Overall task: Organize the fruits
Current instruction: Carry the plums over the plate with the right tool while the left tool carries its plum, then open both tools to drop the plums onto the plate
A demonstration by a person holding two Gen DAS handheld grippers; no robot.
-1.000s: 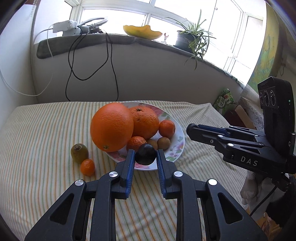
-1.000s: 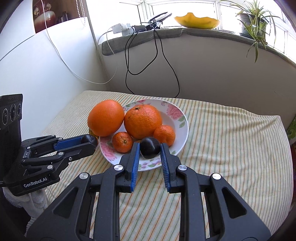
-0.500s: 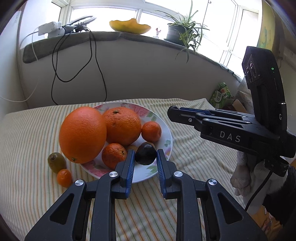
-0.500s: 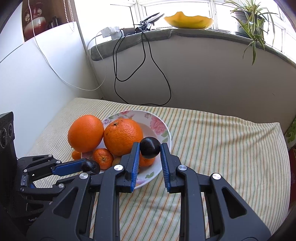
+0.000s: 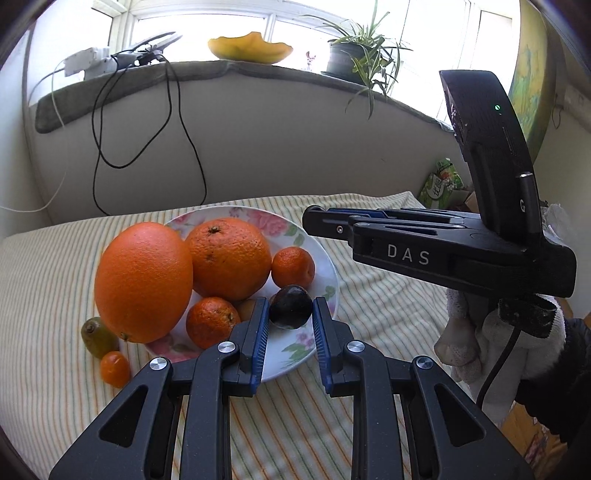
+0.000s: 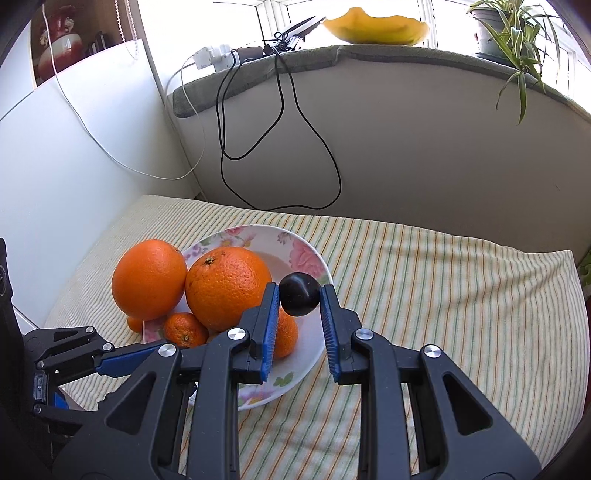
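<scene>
The left tool [image 5: 288,317] grips a dark, egg-shaped fruit [image 5: 290,306], possibly an avocado, between its blue pads at the near side of the flowered plate [image 5: 325,266]; whether the fruit rests on the plate or hangs just above it cannot be told. The right tool [image 6: 298,308] is clamped on a dark round plum [image 6: 299,294], held in the air over the right rim of the plate. In the left wrist view the right tool shows side-on at the right, above the cloth and beside the plate, with a gloved hand [image 5: 469,332] under it.

On the plate lie a large rough-skinned orange [image 5: 229,256], a small mandarin [image 5: 293,266] to its right and another mandarin [image 5: 211,322] in front. A bigger, smooth orange [image 5: 142,280] leans against the plate's left edge. Off the plate, on the striped cloth [image 5: 369,295] that covers the tabletop, a greenish kiwi [image 5: 98,336] sits just beside the big orange, and a tiny orange fruit [image 5: 115,368] lies near the kiwi, closer to the camera.

Behind the tabletop runs a grey padded windowsill [image 6: 332,59] with a yellow bowl [image 6: 376,27], a potted spider plant [image 6: 517,33] and a power strip [image 6: 210,57], from which black cables [image 6: 280,140] loop down the wall.
</scene>
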